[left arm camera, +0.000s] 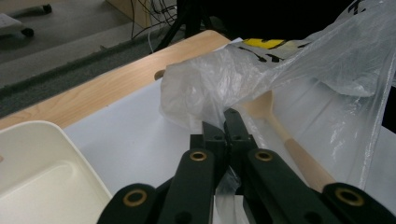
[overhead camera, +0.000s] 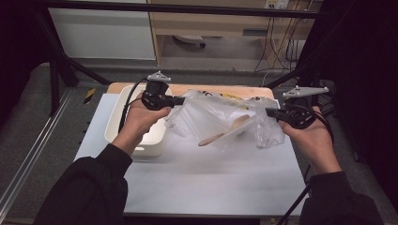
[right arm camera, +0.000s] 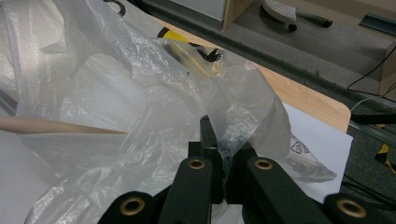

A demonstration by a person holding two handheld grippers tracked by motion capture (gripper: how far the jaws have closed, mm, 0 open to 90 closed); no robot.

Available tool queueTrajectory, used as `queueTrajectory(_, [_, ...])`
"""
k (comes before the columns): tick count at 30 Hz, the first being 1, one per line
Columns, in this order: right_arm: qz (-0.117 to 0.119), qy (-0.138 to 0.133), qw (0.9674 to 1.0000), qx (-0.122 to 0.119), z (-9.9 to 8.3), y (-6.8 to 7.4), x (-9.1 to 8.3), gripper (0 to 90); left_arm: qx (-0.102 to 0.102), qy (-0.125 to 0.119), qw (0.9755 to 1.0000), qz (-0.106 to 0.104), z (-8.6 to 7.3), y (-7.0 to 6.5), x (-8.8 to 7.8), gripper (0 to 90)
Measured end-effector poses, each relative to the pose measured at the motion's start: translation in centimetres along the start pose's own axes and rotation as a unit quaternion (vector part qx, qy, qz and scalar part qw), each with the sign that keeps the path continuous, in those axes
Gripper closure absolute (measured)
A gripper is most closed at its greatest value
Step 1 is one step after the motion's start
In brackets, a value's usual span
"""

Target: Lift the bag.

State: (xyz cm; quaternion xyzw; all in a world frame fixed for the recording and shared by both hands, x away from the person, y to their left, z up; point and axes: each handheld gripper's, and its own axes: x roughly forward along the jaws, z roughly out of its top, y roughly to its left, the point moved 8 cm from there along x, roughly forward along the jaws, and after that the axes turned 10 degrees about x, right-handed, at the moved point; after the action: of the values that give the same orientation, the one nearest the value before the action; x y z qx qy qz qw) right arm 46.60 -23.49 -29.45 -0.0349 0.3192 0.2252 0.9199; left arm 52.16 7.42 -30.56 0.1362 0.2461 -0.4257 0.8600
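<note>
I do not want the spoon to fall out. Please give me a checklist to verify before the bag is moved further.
1. Left gripper pinches the plastic bag: ok, jaws shut on its edge.
2. Right gripper pinches the bag: ok, jaws shut on film.
3. Bag hangs between both grippers, above the white sheet: ok.
4. Wooden spoon is fully inside the bag: cannot tell; its handle slopes down toward the sheet.
5. White bin is apart from the bag: ok, it sits beside the left hand.
6. Bag is free of tears: cannot tell.
</note>
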Motion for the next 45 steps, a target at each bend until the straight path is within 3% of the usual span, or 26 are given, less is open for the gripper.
queueTrajectory(5, [0.003, 0.000, 0.9999, 0.012, 1.3, -0.4, 0.2, 90.0, -0.003, -0.001, 1.0000, -0.002, 0.5, 0.5, -0.1, 90.0])
queueTrajectory(13, [0.019, -0.014, 0.9990, 0.037, 3.0, -1.4, -0.2, 90.0, -0.032, -0.003, 0.9994, -0.009, 0.3, 2.1, -0.2, 90.0])
queueTrajectory(25, [0.011, -0.023, 0.9987, 0.044, 5.3, -2.4, -0.5, 90.0, -0.035, -0.010, 0.9993, 0.000, 0.4, 3.3, -0.7, 90.0])
queueTrajectory(32, [0.012, -0.025, 0.9984, 0.050, 5.9, -2.6, -0.1, 90.0, -0.040, -0.024, 0.9988, 0.012, 0.7, 4.1, -1.5, 90.0])
queueTrajectory(35, [0.010, -0.029, 0.9982, 0.053, 6.2, -2.5, 0.2, 90.0, -0.055, -0.039, 0.9977, 0.000, 1.1, 4.2, -2.2, 90.0])
queueTrajectory(38, [0.012, -0.028, 0.9980, 0.055, 6.6, -2.5, 0.5, 90.0, -0.062, -0.049, 0.9968, 0.001, 1.5, 4.7, -3.1, 90.0])
queueTrajectory(42, [0.014, -0.029, 0.9980, 0.055, 7.4, -2.2, 0.8, 90.0, -0.060, -0.043, 0.9972, 0.008, 2.1, 5.2, -3.8, 90.0])
queueTrajectory(45, [0.011, -0.026, 0.9980, 0.056, 8.1, -2.2, 1.1, 90.0, -0.072, -0.050, 0.9962, 0.008, 2.6, 5.6, -4.4, 90.0])
